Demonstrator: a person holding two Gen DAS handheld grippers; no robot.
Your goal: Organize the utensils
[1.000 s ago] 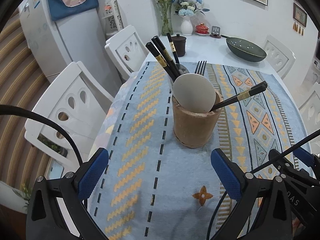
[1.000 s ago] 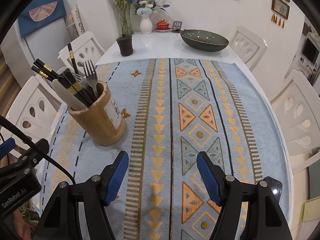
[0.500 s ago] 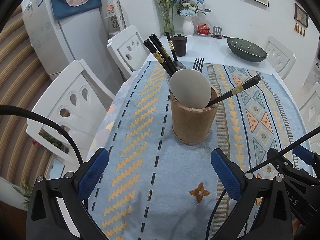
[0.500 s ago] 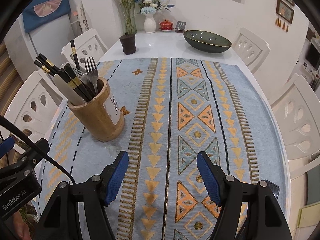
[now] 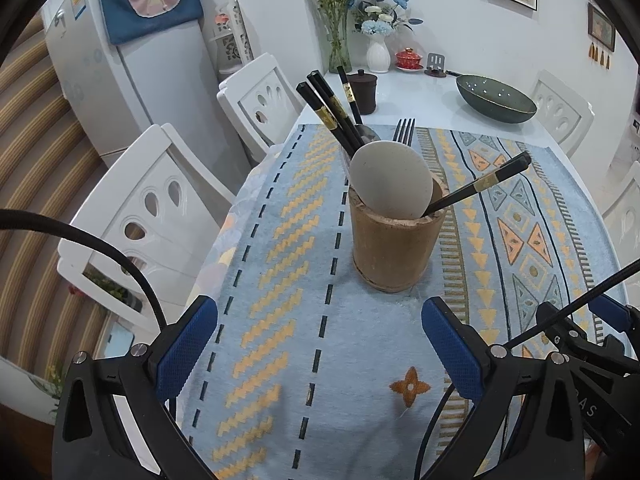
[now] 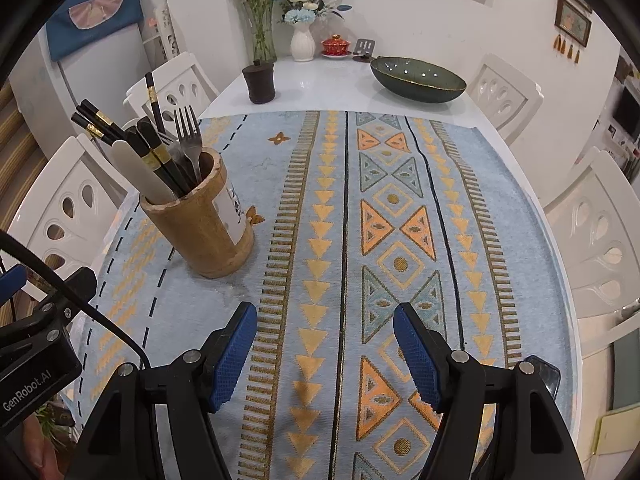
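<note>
A round wooden utensil holder stands upright on the patterned blue tablecloth. It holds black chopsticks, a metal fork and a pale flat spoon. My left gripper hovers open just in front of the holder, nothing between its blue pads. My right gripper is open over bare cloth, to the right of the holder and nearer than it.
A dark green bowl, a dark lidded cup, vases with flowers and a red lidded cup stand at the table's far end. White chairs line both sides. A fridge stands back left.
The view has shifted only slightly in both cameras; the holder and utensils stay put. Both grippers remain open and empty.
</note>
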